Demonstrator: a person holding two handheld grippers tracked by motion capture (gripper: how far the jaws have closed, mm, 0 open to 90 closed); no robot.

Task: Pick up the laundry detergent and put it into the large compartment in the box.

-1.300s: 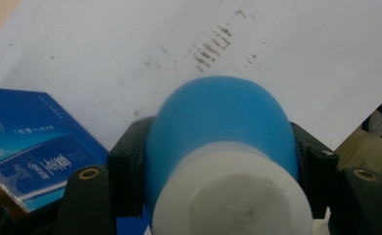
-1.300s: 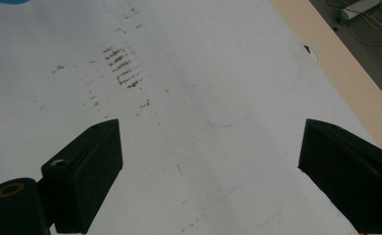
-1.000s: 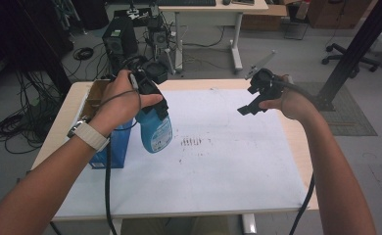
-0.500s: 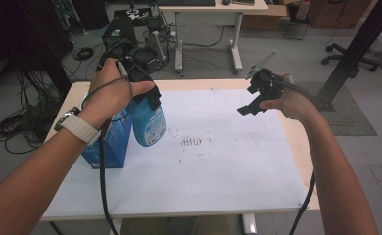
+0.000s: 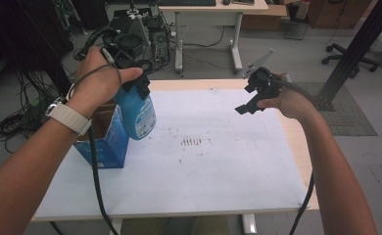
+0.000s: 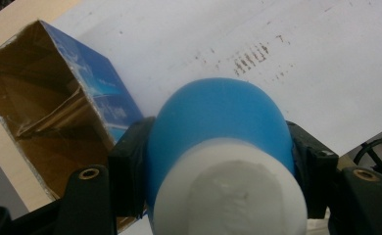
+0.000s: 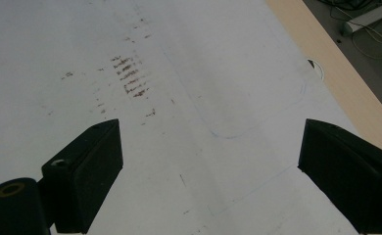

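A blue bottle (image 5: 137,112) with a white cap hangs above the table's left side, held near its top by my left gripper (image 5: 132,84), which is shut on it. In the left gripper view the bottle (image 6: 218,132) sits squeezed between both black jaws, cap end toward the camera. Just left of it stands an open blue cardboard box (image 5: 103,137), its brown inside (image 6: 37,122) showing. My right gripper (image 5: 250,100) hovers over the table's right side, open, with nothing between its jaws (image 7: 208,171).
A white sheet (image 5: 203,161) covers the wooden table (image 5: 297,142), with brown smudge marks (image 5: 193,142) near its middle. Cables trail from both grippers. Behind the table are a desk, equipment and floor cables; an office chair stands far right.
My left gripper has lifted the blue bottle up and back toward the far left, above the box's right edge. The right gripper has stayed in place, open.
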